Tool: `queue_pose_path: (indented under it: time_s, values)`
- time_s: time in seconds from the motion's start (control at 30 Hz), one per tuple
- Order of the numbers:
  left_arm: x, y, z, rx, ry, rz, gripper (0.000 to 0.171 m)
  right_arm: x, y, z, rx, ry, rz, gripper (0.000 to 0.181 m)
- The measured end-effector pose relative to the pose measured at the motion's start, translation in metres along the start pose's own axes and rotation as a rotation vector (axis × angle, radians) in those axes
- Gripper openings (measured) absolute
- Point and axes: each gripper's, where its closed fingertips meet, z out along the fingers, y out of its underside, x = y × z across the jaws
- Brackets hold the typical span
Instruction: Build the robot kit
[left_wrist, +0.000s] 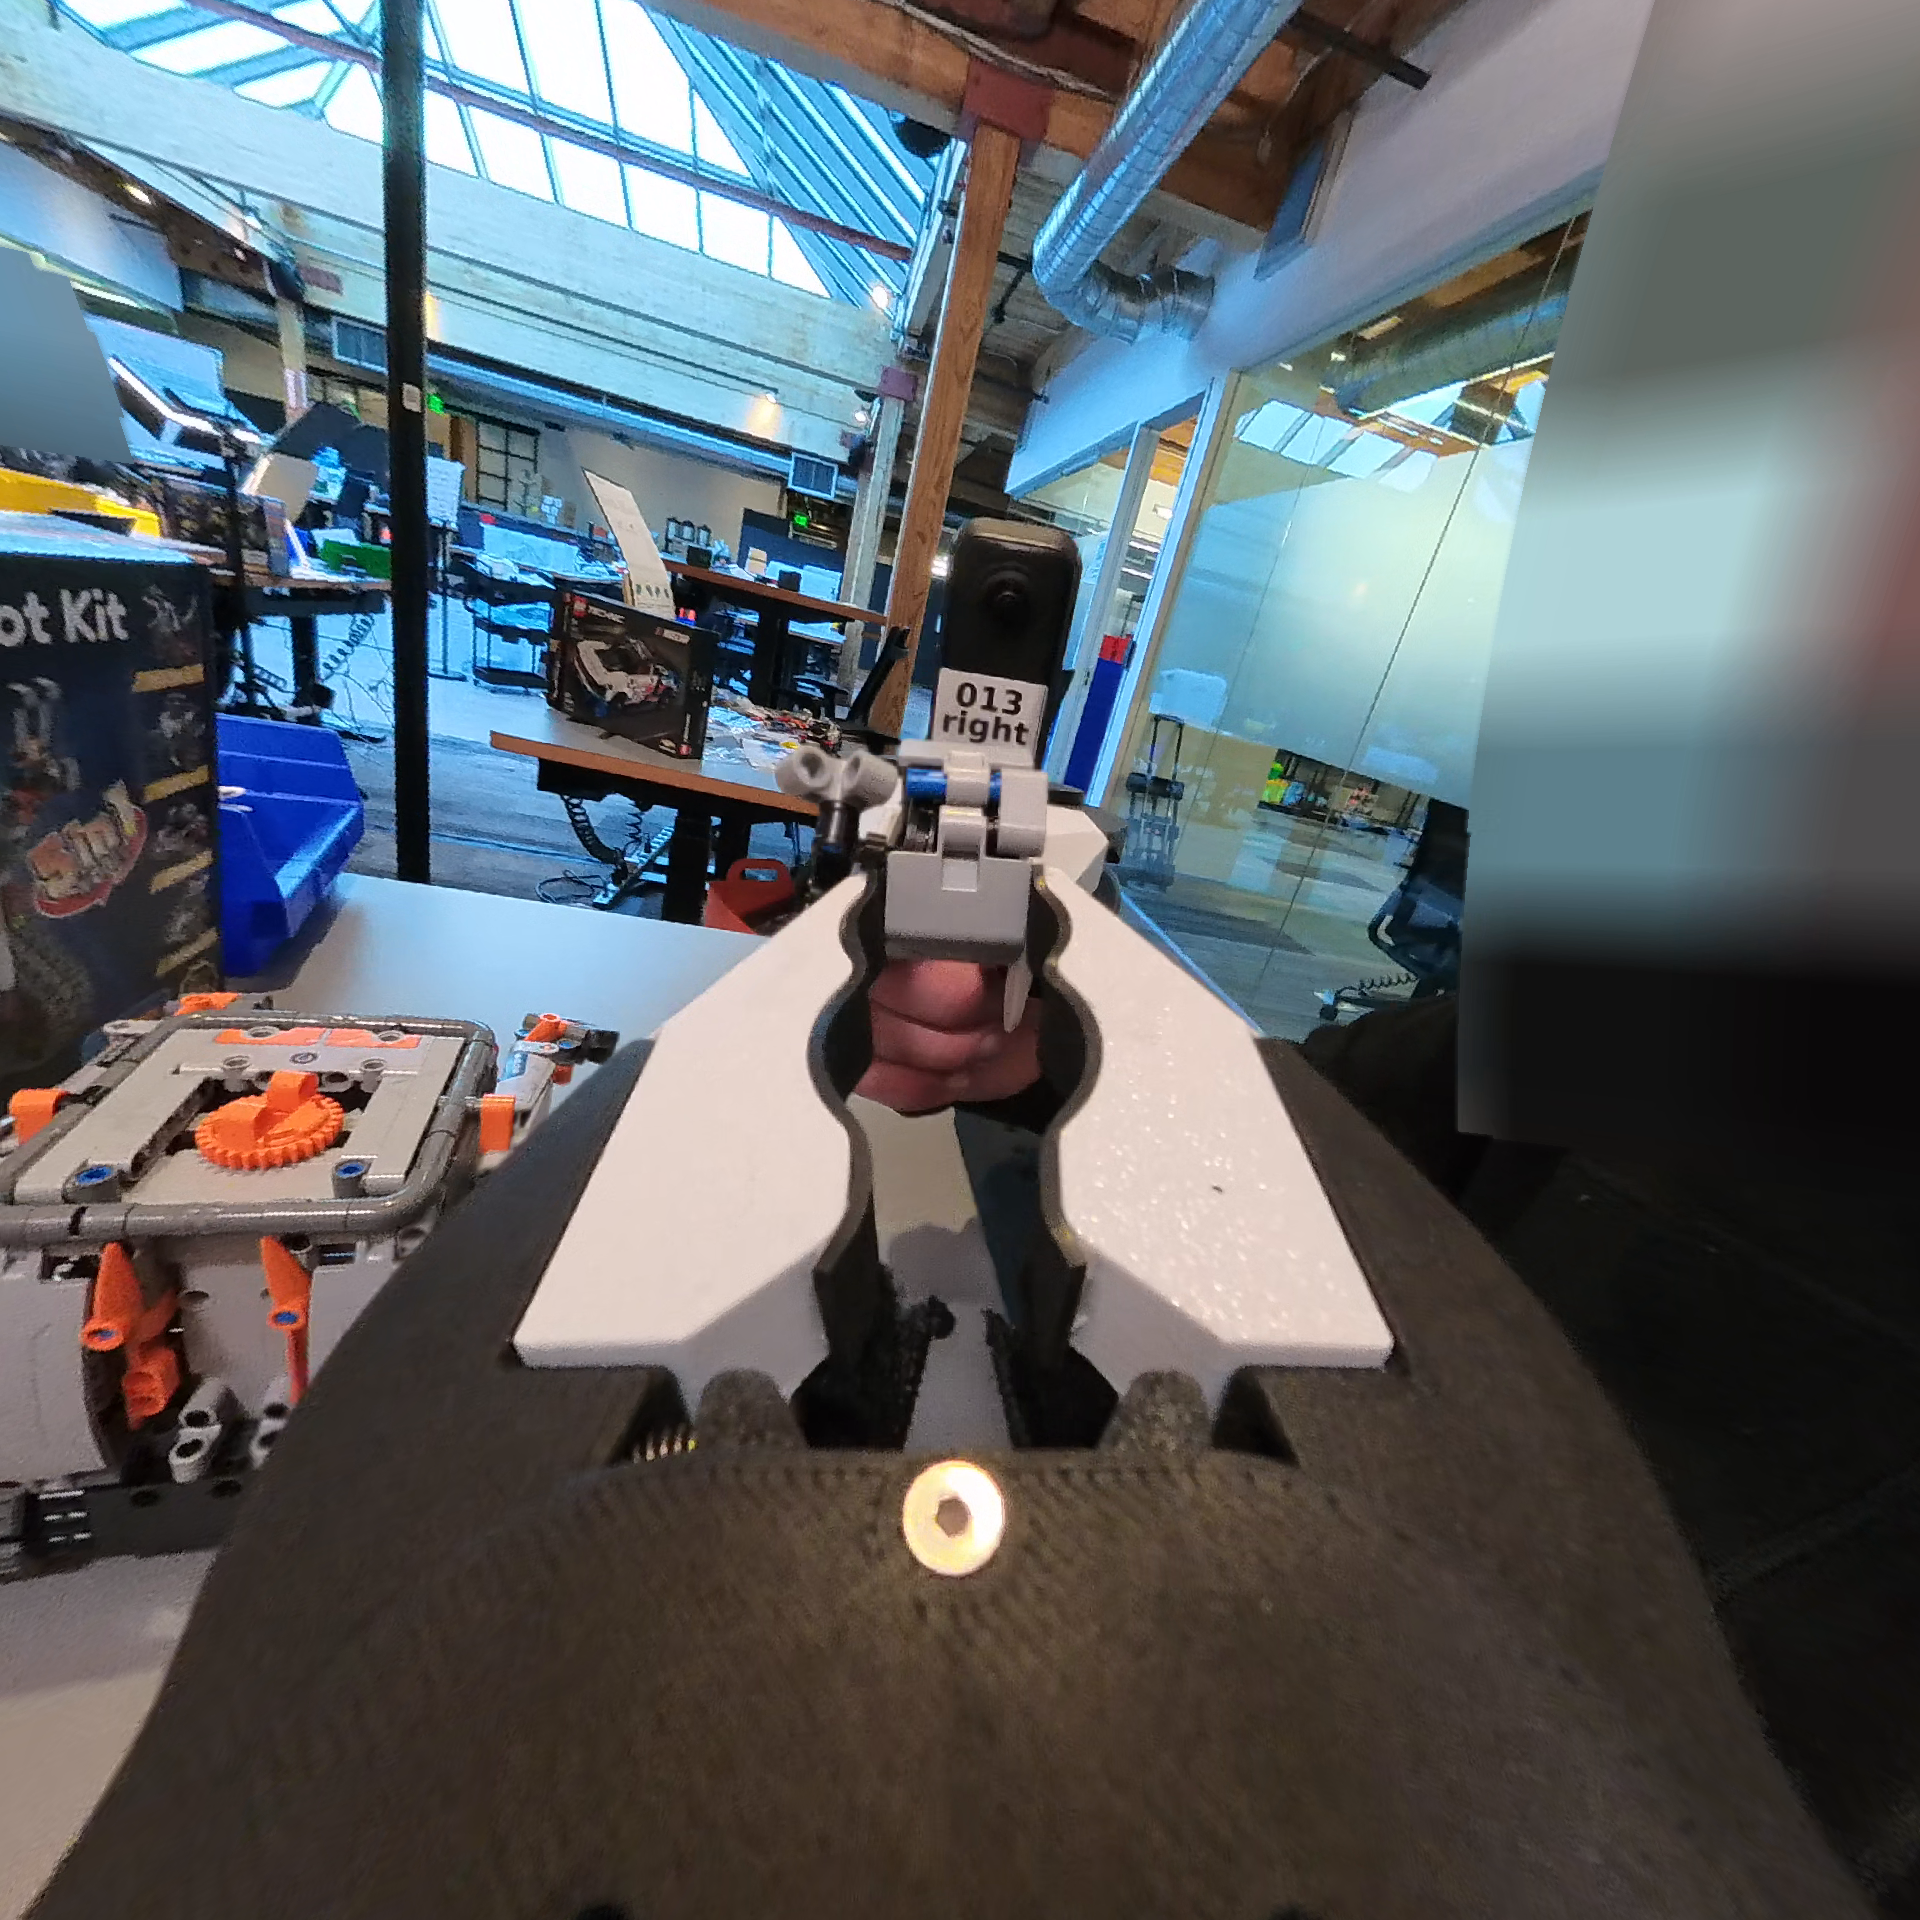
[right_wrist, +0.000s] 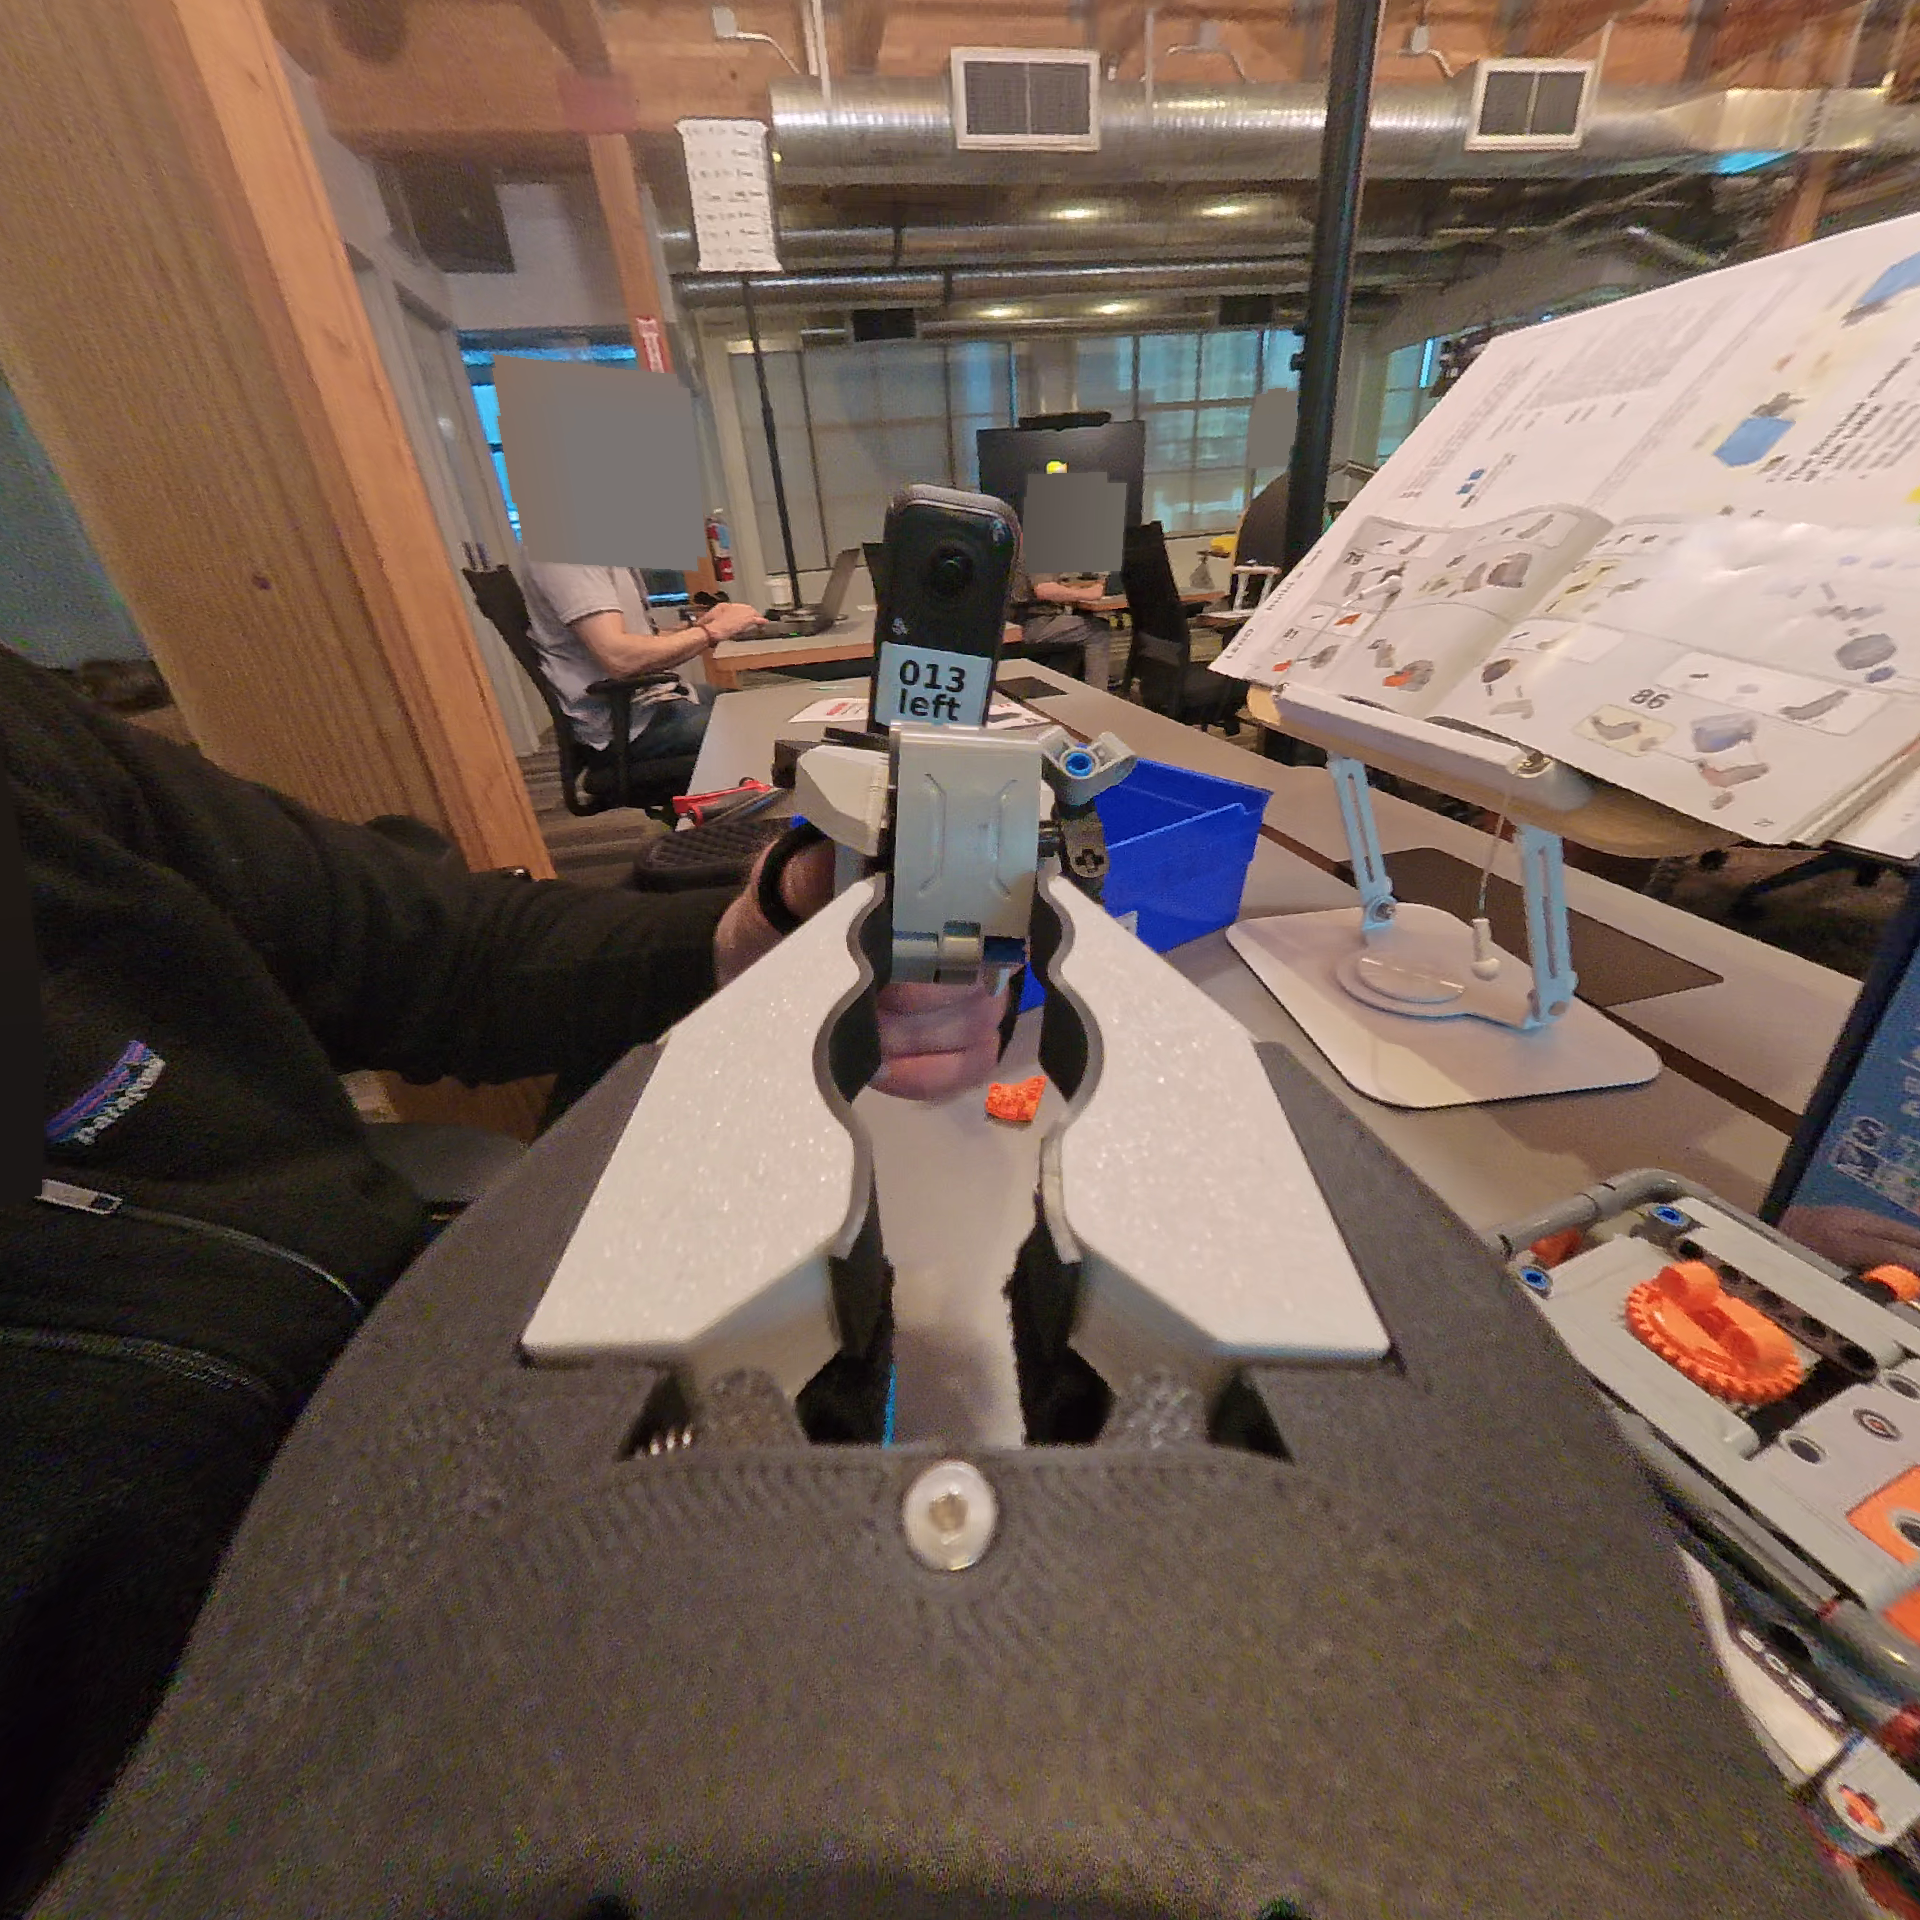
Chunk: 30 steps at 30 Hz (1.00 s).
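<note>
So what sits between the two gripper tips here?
A small grey brick assembly, gripped by the left gripper and the right gripper from opposite ends. Both wrist views show it.

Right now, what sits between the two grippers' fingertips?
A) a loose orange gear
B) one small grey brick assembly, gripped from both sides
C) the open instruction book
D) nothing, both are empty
B: the grey brick assembly sits clamped at the tips of the left gripper, and the right wrist view shows the same piece between the tips of the right gripper, the two grippers facing each other.
</note>
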Motion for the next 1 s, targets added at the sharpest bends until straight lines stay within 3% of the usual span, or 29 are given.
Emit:
queue_pose_path:
  time_s: [0.47, 0.77, 1.0]
  values:
    - [0.011, -0.008, 0.002, -0.002, 0.027, 0.033, 0.024, -0.011, -0.004, -0.003, -0.05, -0.035, -0.151, 0.023]
    - [0.007, -0.013, 0.003, 0.027, 0.038, -0.034, 0.024, -0.008, -0.013, -0.003, 0.063, -0.181, 0.107, 0.023]
    - [0.005, -0.008, 0.006, 0.002, 0.055, -0.068, 0.024, -0.005, -0.011, -0.006, 0.086, -0.239, 0.172, 0.023]
